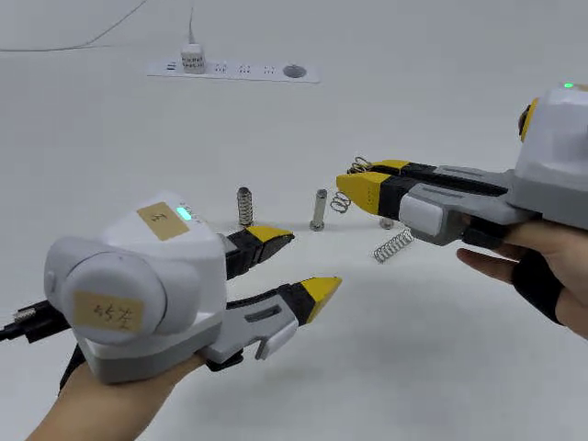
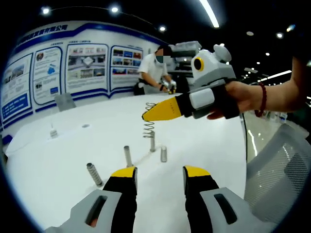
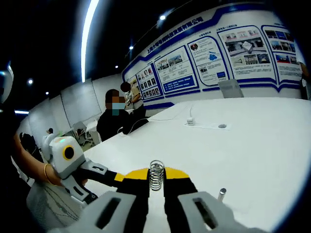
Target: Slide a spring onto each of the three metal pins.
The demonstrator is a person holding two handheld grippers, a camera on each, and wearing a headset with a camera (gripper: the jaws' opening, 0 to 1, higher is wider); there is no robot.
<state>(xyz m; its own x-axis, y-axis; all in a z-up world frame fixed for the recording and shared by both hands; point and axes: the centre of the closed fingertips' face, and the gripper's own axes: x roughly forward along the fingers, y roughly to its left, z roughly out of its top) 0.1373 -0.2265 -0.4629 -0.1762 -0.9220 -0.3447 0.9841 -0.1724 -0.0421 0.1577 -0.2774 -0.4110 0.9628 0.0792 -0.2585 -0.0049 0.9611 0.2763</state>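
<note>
The right gripper (image 1: 352, 182) is clamped on a spring (image 3: 156, 174), held above the desk (image 1: 413, 349) near a bare pin (image 1: 319, 209). The left gripper (image 1: 312, 259) hovers empty with its jaws wide apart. Another pin (image 1: 244, 207) already wears a spring.

Holds a spring (image 3: 156, 170) upright between the yellow jaw tips of the right gripper (image 3: 155, 182). Looks across a white table (image 3: 252, 145), with a metal pin (image 3: 222, 193) standing just right of the jaws. Catches the left gripper (image 3: 99, 180) at left, jaws apart. Takes in a power strip (image 3: 206, 125) farther back and a person (image 3: 112, 124) beyond the table's edge.
</note>
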